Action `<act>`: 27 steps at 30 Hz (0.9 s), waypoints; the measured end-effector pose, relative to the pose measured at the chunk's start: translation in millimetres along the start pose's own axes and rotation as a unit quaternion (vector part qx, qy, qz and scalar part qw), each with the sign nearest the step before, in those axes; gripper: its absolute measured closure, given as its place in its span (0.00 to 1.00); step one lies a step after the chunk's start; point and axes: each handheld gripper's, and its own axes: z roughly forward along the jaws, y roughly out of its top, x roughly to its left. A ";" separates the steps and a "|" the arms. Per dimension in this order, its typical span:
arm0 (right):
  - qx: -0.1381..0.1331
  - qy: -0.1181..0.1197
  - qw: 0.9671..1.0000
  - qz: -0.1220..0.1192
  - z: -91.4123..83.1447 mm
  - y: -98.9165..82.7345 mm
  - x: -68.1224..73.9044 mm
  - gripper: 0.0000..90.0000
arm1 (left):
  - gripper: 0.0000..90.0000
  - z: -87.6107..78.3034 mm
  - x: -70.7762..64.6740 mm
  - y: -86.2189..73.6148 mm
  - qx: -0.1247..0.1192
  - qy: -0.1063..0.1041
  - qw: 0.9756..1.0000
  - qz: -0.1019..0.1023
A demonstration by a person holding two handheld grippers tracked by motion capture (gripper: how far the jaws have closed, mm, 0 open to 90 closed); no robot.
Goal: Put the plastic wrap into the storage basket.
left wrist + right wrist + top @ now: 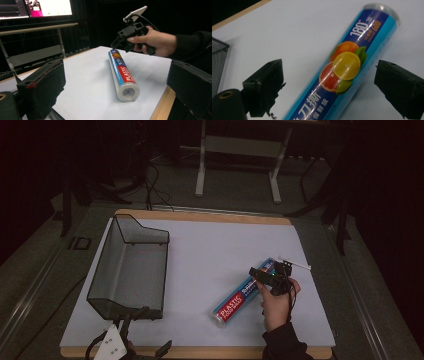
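A roll of plastic food wrap (243, 294) with a blue and red label lies slantwise on the white mat, right of centre. My right gripper (261, 275), held by a hand, hovers over the roll's far end. In the right gripper view, the open jaws of the right gripper (329, 80) stand either side of the roll (347, 62) above its fruit picture, not touching it. My left gripper (150, 332) is open at the table's front edge, by the basket. From the left gripper (115, 77) I see the roll (122, 72) end-on and the right gripper (125, 40) above it.
A black mesh basket (131, 265) stands on the left of the mat (200, 250), its corner (218, 60) near the right gripper. The wooden table edge (200, 352) runs along the front. A white desk frame (240, 150) and monitors (37, 8) are beyond the table.
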 end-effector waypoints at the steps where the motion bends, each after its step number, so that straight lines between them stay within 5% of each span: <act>1: 0.000 0.000 1.000 0.000 0.0 0.0 0.0 0.10 | 0.03 0.0 0.0 0.0 0.000 0.000 1.000 0.000; 6: 0.017 -0.025 0.999 0.037 18.5 -3.7 -11.8 0.10 | 0.03 0.1 -0.2 -0.1 0.001 -0.002 1.000 0.002; 12: 0.045 -0.002 0.995 0.088 29.8 -8.6 -18.5 0.10 | 0.03 0.6 -0.3 -0.3 0.002 -0.005 1.000 0.002; 17: 0.085 0.032 0.985 0.145 40.6 -14.7 -17.6 0.10 | 0.03 0.6 -0.6 -0.4 0.003 -0.004 1.000 0.003; 22: 0.097 0.033 0.981 0.163 45.5 -18.4 -14.5 0.11 | 0.03 0.6 -0.8 -0.4 0.003 -0.004 1.000 0.004; 27: 0.096 0.023 0.982 0.162 48.2 -22.9 -12.2 0.14 | 0.03 1.2 -0.6 -0.7 0.005 -0.004 1.000 0.004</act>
